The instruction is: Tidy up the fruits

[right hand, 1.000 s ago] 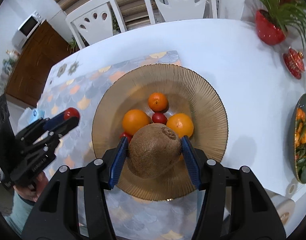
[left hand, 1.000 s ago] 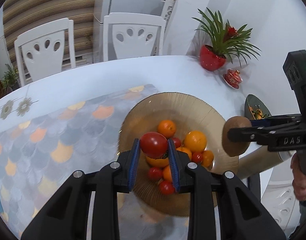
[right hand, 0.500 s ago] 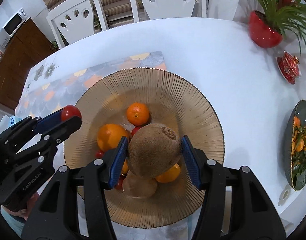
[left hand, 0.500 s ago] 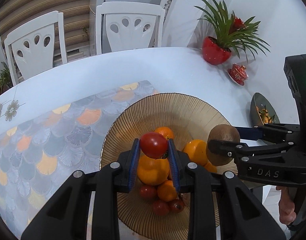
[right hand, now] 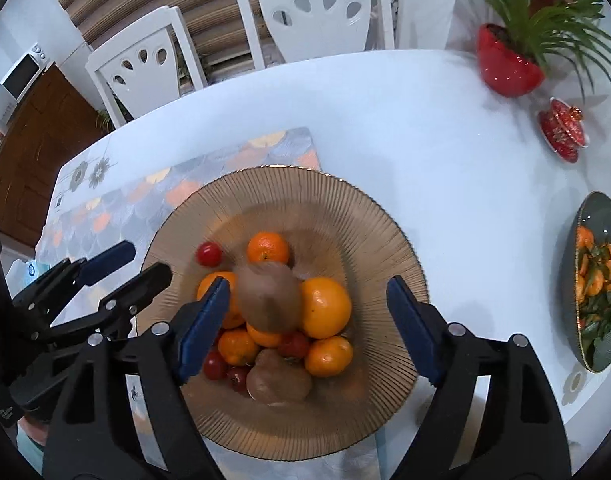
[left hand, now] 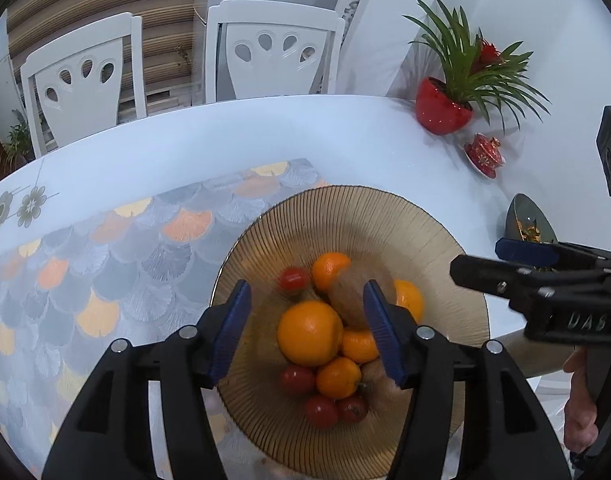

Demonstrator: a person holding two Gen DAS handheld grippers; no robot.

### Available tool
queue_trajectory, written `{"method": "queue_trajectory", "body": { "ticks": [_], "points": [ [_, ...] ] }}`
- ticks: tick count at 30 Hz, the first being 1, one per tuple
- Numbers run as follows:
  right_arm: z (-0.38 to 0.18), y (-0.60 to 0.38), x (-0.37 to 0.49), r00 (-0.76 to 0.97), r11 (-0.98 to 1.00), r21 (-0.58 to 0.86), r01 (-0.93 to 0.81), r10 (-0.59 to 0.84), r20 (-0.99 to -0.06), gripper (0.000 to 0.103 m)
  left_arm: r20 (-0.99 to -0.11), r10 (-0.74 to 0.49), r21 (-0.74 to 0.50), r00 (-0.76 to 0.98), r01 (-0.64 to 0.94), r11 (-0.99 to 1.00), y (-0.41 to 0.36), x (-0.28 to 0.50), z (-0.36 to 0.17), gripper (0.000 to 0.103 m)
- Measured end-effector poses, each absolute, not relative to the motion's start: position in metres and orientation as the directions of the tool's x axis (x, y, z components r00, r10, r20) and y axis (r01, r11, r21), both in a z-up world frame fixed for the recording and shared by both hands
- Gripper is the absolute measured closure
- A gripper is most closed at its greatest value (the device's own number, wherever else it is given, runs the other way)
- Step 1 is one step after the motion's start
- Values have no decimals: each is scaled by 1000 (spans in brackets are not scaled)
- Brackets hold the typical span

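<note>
A white surface (right hand: 385, 128) is carrying a wide ribbed amber bowl (right hand: 345, 208) collecting the fruit. Above it, the left gripper (left hand: 305, 328) and right gripper (right hand: 305, 320) are hovering, fingers spread and empty. A blurred kiwi (right hand: 267, 300) is sitting atop the oranges.

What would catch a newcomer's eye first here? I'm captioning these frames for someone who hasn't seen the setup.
The ribbed amber bowl at the table's centre, heaped with oranges, small tomatoes and kiwis. A blurred kiwi sits atop the pile between the right gripper's wide-open jaws; the left gripper is open over the bowl too. At the far right edge stands a red potted plant.
</note>
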State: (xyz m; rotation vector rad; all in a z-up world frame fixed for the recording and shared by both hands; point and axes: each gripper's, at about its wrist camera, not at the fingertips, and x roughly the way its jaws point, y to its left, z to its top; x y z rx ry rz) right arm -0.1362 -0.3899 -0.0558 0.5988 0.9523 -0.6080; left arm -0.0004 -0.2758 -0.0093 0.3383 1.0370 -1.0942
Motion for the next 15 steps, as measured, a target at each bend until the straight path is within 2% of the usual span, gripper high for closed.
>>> {"method": "queue_trajectory", "body": {
  "ticks": [15],
  "points": [
    [-60,-344,-142,436,687,196,700,-193,-879,14,-798,-598,-257,74,855,449,-227,-13,12,40]
  ]
}}
